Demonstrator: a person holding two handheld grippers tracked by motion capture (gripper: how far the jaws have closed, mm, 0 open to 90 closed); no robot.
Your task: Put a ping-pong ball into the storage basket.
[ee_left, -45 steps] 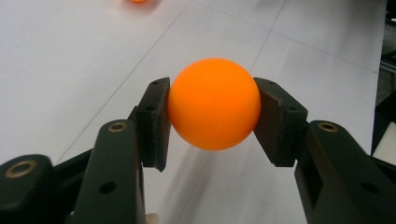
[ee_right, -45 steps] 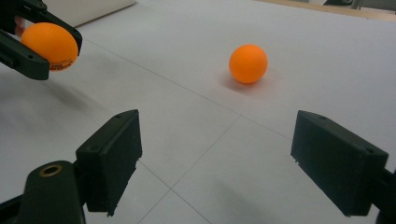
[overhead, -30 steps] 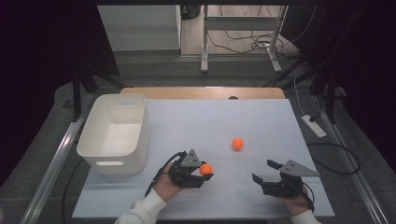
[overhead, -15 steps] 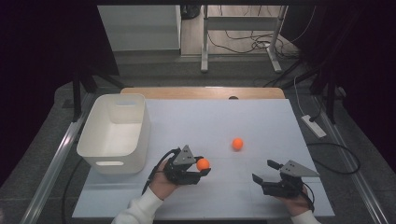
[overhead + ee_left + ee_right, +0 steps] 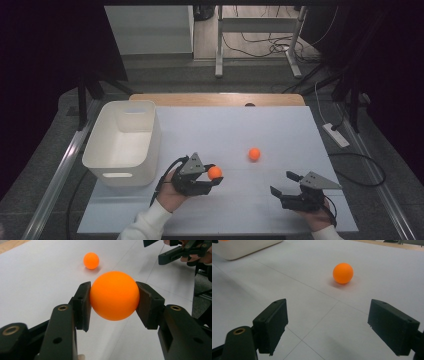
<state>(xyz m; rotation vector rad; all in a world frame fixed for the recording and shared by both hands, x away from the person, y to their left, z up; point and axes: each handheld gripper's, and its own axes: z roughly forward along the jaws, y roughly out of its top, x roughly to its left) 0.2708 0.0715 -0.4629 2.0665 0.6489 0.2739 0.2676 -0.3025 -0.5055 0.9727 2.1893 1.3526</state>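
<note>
White table [image 5: 235, 125], clamped ball [image 5: 215, 172] shifted left (slightly)

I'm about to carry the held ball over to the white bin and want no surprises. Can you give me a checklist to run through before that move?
1. Grip: left gripper is shut on the held orange ball, a pad on each side: ok.
2. Ball off the table: cannot tell.
3. White bin upright, open top, nothing visible inside: ok.
4. Path from the held ball to the bin, which stands just beside the left gripper, nothing between: ok.
5. Right gripper open, holding nothing, away from the path: ok.
6. Second orange ball lies apart on the table, out of the way: ok.
</note>
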